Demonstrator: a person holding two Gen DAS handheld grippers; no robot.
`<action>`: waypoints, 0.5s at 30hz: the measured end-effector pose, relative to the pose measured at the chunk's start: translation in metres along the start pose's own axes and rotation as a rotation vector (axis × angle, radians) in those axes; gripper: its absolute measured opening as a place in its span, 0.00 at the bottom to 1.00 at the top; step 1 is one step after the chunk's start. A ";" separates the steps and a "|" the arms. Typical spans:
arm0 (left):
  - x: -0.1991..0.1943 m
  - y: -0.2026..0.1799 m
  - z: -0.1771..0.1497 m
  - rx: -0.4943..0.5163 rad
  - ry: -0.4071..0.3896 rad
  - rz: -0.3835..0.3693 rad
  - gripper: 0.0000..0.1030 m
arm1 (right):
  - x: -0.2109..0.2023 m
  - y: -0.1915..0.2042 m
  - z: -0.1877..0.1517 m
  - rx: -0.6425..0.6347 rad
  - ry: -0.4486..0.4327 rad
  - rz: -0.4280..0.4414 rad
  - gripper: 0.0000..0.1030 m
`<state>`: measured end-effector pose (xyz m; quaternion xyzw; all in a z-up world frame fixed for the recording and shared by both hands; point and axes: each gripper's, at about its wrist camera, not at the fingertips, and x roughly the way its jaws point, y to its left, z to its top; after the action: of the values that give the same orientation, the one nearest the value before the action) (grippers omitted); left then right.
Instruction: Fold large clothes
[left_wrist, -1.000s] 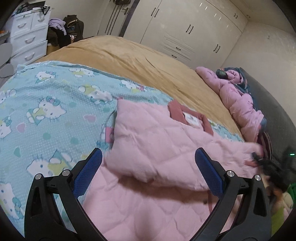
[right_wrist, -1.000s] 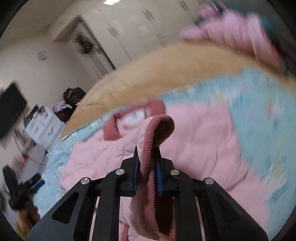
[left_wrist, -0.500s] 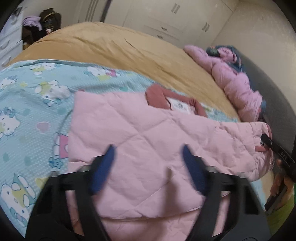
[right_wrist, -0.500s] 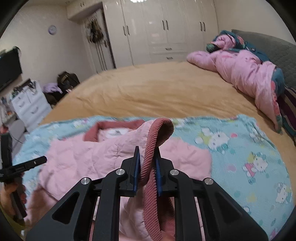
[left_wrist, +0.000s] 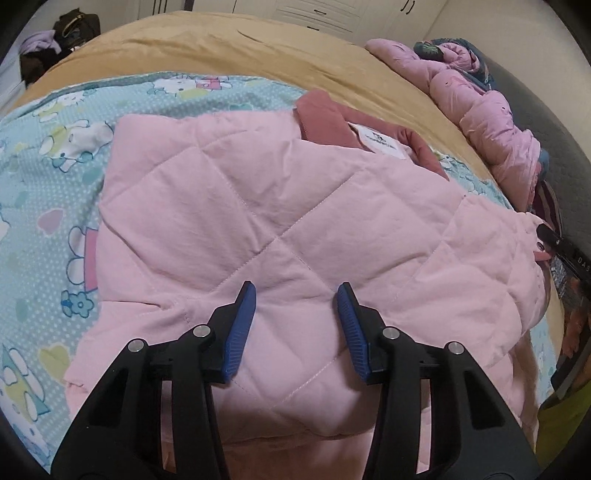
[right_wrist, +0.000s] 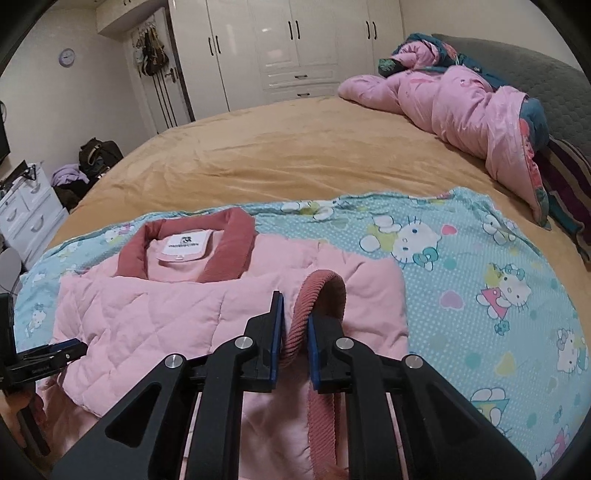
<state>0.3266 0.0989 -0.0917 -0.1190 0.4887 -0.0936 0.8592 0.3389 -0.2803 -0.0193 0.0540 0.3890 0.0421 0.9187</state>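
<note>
A pale pink quilted jacket (right_wrist: 155, 314) with a dusty-rose ribbed collar (right_wrist: 229, 251) lies on a light blue cartoon-cat printed sheet (right_wrist: 480, 288), which is spread over a tan bedspread (right_wrist: 295, 155). A white label (right_wrist: 186, 242) shows inside the neckline. The jacket's near side is folded over its front, so that a diamond-stitched panel covers most of the body in the left wrist view.

The right gripper (right_wrist: 295, 321) pinches a dusty-rose ribbed cuff (right_wrist: 325, 291) between its blue-padded fingers (right_wrist: 276, 332); the cuff arches up out of the fingers and its band runs down between the black arms. The sleeve attached to it rests across the jacket.

The left gripper (left_wrist: 295, 306) hangs over the folded panel of the jacket (left_wrist: 266, 206) with its blue pads (left_wrist: 240, 332) spread apart and nothing between them. In the right wrist view it appears at the jacket's far left edge.

At the head of the bed lies a crumpled pink duvet (right_wrist: 461, 107), against a grey headboard (right_wrist: 517, 62). White wardrobe doors (right_wrist: 295, 48) line the far wall.
</note>
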 end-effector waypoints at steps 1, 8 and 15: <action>0.000 0.000 -0.002 0.001 -0.005 0.002 0.37 | -0.001 -0.002 0.001 0.016 0.019 -0.010 0.19; -0.001 -0.002 -0.002 -0.002 -0.011 0.000 0.37 | -0.052 0.016 0.015 0.015 -0.087 0.039 0.56; -0.001 -0.001 -0.003 -0.005 -0.011 -0.003 0.37 | -0.019 0.103 0.003 -0.210 0.058 0.083 0.72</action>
<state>0.3237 0.0977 -0.0915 -0.1221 0.4841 -0.0930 0.8614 0.3246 -0.1806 0.0100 -0.0277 0.4063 0.1223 0.9051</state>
